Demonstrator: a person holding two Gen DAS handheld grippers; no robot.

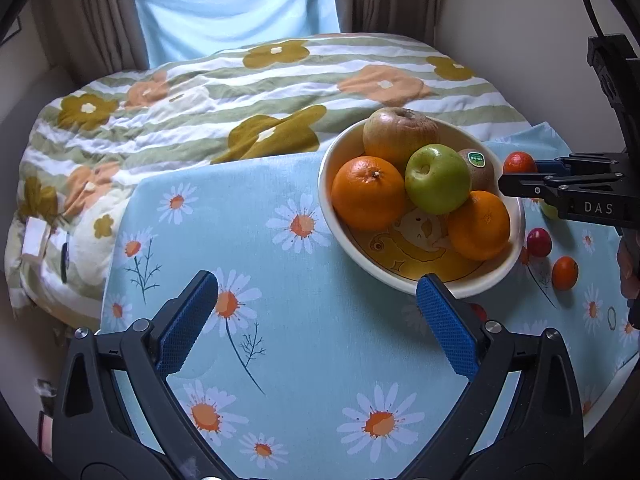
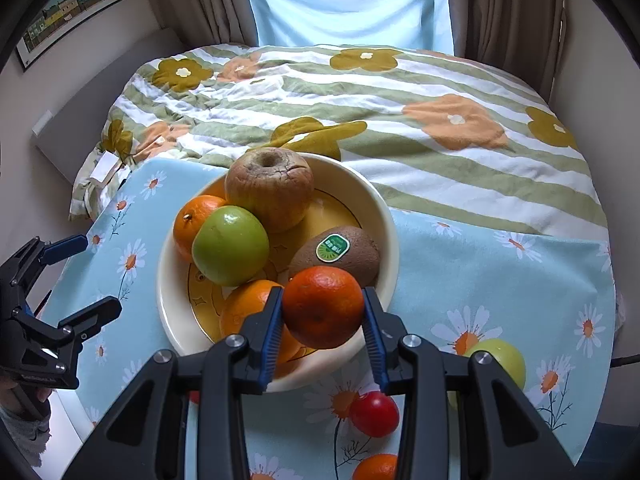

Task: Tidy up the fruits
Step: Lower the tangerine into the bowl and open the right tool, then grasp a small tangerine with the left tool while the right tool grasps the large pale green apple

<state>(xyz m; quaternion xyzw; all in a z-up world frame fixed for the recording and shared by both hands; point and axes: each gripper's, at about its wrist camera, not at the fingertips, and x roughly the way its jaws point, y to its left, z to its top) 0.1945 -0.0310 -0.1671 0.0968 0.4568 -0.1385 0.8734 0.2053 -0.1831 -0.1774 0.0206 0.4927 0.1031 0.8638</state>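
Mandarin (image 2: 323, 307), light and soft-skinned, sits clenched at its widest part in our right tool (image 2: 323, 322), above the bowl (image 2: 390, 240); left tool (image 1: 316, 320) released, empty.

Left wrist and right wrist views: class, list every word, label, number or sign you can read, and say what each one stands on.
"DAS": white letters on the black body of the right tongs, seen in the left wrist view.
Green oval sticker on the kiwi: light print, too small to read.
Framed picture on the wall: no readable text.
Nothing else legible.
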